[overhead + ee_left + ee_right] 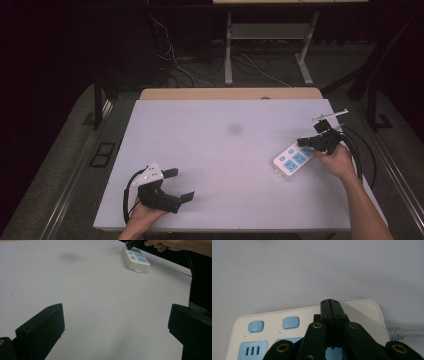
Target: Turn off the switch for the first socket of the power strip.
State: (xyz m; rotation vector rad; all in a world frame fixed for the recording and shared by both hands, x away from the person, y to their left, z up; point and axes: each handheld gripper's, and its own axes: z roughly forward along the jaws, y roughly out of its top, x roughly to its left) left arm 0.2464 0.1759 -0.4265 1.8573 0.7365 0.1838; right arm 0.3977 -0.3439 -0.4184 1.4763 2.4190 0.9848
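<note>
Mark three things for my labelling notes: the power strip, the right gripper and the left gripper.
power strip (pixel 292 160): high view, middle of its white top face.
right gripper (pixel 331 305): right gripper view, where its two closed tips meet over the strip.
left gripper (pixel 179 184): high view, gap between its two spread tips.

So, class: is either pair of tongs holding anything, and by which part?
Nothing is held. The left tongs stand open over the bare table; the right tongs are shut, empty, above the power strip.
</note>
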